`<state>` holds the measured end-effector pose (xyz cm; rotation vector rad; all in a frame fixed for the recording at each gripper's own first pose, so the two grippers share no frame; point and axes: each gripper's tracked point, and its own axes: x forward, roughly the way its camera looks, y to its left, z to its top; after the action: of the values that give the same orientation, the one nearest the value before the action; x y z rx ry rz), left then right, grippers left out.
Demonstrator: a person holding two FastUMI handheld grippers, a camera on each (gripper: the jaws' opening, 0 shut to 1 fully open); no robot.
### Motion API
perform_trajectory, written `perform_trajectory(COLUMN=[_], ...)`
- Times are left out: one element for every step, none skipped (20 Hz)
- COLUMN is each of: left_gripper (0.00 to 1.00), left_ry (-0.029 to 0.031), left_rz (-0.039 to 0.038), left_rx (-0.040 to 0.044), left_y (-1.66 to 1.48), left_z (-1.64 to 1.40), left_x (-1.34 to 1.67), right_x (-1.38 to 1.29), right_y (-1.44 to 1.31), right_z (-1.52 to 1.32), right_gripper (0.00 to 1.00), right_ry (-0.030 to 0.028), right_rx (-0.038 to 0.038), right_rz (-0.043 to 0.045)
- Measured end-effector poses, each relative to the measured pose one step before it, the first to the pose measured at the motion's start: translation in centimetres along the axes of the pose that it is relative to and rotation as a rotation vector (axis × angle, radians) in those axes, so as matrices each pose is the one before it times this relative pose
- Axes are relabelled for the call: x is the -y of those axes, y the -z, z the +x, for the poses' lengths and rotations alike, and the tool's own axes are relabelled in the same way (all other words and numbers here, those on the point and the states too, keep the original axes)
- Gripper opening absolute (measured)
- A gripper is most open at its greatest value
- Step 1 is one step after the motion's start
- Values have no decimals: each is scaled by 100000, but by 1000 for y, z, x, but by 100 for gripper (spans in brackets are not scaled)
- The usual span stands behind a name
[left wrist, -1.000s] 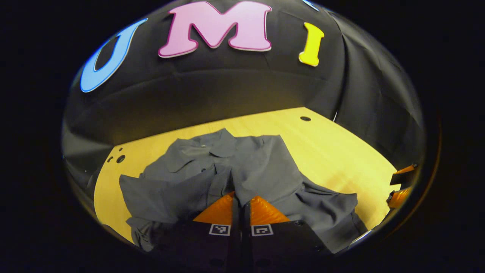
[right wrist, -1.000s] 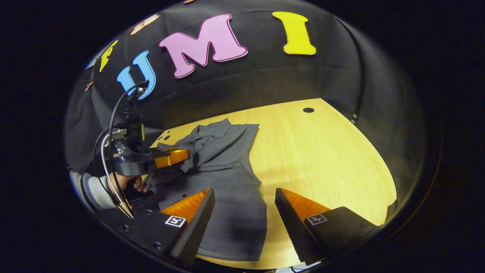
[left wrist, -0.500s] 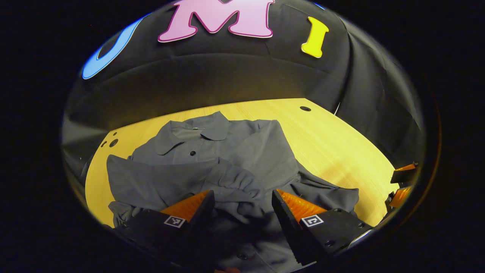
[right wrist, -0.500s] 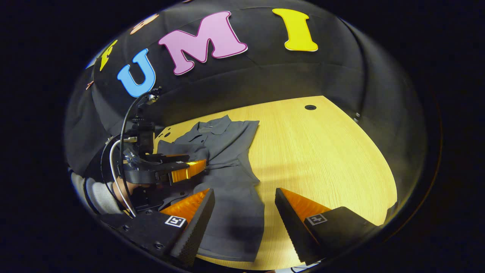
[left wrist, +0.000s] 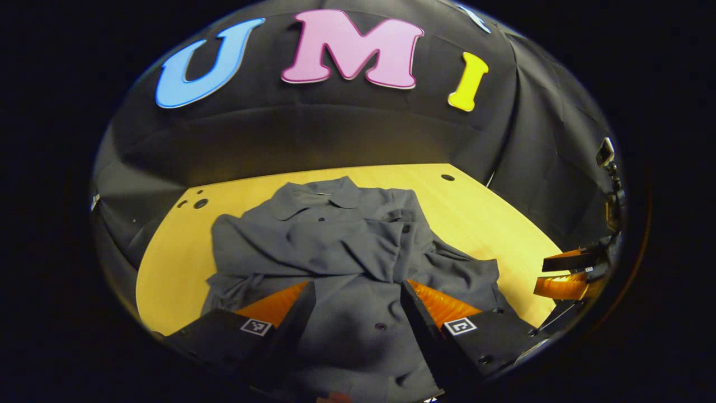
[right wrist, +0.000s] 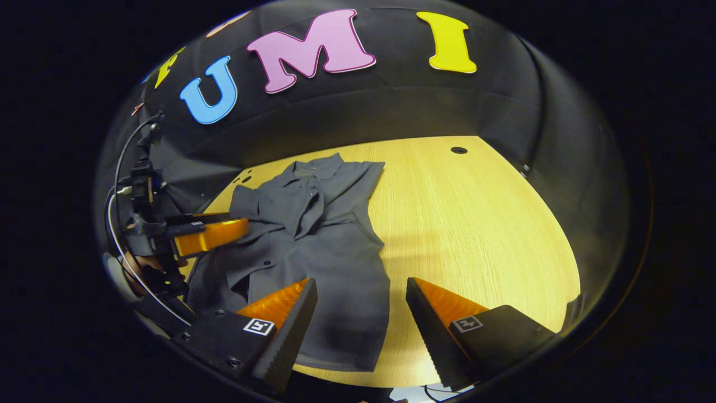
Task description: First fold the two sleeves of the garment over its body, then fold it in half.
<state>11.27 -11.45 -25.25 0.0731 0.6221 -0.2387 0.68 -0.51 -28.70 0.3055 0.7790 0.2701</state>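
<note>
Grey shirt [left wrist: 335, 246] on wooden table [right wrist: 475, 224] (no legible label); left gripper [left wrist: 358, 299], right gripper [right wrist: 361, 296] wide, empty.

left tongs [left wrist: 358, 296] opened, sleeve [left wrist: 313, 249] released

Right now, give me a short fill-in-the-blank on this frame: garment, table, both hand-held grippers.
1. The dark grey collared shirt lies on a ____ wooden table.
2. The left hand-held gripper has its jaws ____, with nothing between them.
3. One sleeve lies folded ____ the shirt's body.
4. The right hand-held gripper holds ____.

Missing words: yellow; open; over; nothing
</note>
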Motion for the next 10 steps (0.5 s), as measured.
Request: perform_trajectory(left_gripper=[96,95,96,96,96,95,95,95,95,96], left_ry=[-915,-437,-414,105,230,735,-126,-1288,-1633,-1523], left_rz=[-150,215,426,272,-85,-544,-491,-482,-1029,-1356], left_rx=[888,704,286,-376,-831,-1255,-1393,-1839,-2053,-2034], left_y=[339,619,597,836,959,1208,1240,1492,1477,1445], left_z=[-1654,-1196,-1332,-1330,-1157,-888,-940,-715,-866,-654], left_x=[-869,-693,-791,-775,-690,-609,-791,-1070,-1118,-1009], right_x=[-154,-65,-124,-131,-116,-77,-105,-61,33,174], right_y=[550,585,573,707,601,701,626,829,761,719], right_z=[-174,-214,-122,-193,-212,-191,-151,-196,-78,-81], right_gripper=[99,99,99,99,99,99,99,99,99,99], right_ry=[211,364,396,309,340,69,141,174,721,1200], right_rx=[-1097,-866,-1061,-1126,-1159,-1224,-1212,-1671,-1387,-1022], right_rz=[125,43,-297,-515,-452,-104,468,911,719,210])
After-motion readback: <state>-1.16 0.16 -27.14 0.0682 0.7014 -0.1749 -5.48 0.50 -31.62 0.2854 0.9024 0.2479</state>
